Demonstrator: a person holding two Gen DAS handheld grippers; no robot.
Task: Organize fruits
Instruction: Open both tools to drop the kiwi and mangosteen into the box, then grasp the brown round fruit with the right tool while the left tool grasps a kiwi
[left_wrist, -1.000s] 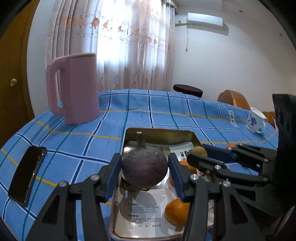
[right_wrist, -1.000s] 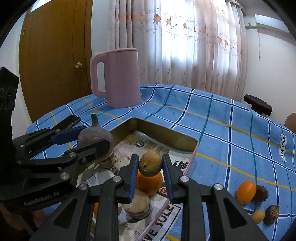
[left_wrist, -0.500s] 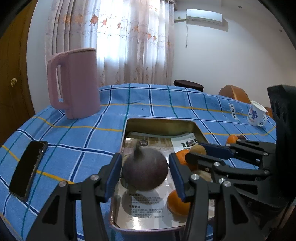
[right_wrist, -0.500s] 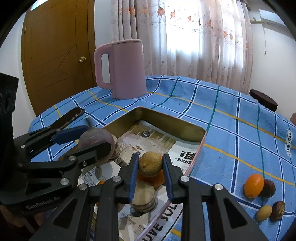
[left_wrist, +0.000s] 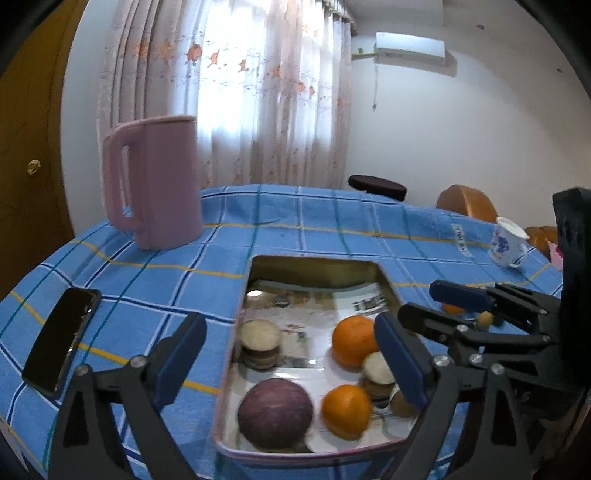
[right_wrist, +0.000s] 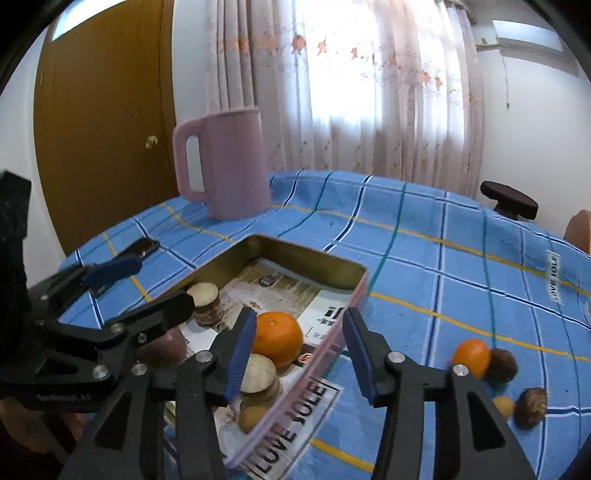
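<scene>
A metal tray (left_wrist: 314, 260) lined with printed paper sits on the blue checked tablecloth. In it lie a purple round fruit (left_wrist: 275, 413), two oranges (left_wrist: 354, 345) (left_wrist: 345, 411), two tan round stacks (left_wrist: 258, 343) and a small yellow-brown fruit (right_wrist: 251, 417). My left gripper (left_wrist: 291, 358) hangs above the tray's near end, its jaws opening wide with nothing between the pads. My right gripper (right_wrist: 301, 354) hovers over the tray's right rim (right_wrist: 332, 350), its jaws opening and holding nothing. Outside the tray lie an orange fruit (right_wrist: 471, 356), two dark brown fruits (right_wrist: 500, 365) and a small yellow one (right_wrist: 504, 406).
A tall pink jug (left_wrist: 159, 184) stands at the back left. A black phone (left_wrist: 61, 341) lies left of the tray. A blue-and-white cup (left_wrist: 508, 243) stands at the far right edge. Beyond the table are a dark stool (right_wrist: 509, 201) and wooden chair backs (left_wrist: 467, 203).
Both grippers have opened. The purple fruit dropped from the left jaws into the tray's near end. The small yellow-brown fruit left the right jaws and now lies in the tray.
</scene>
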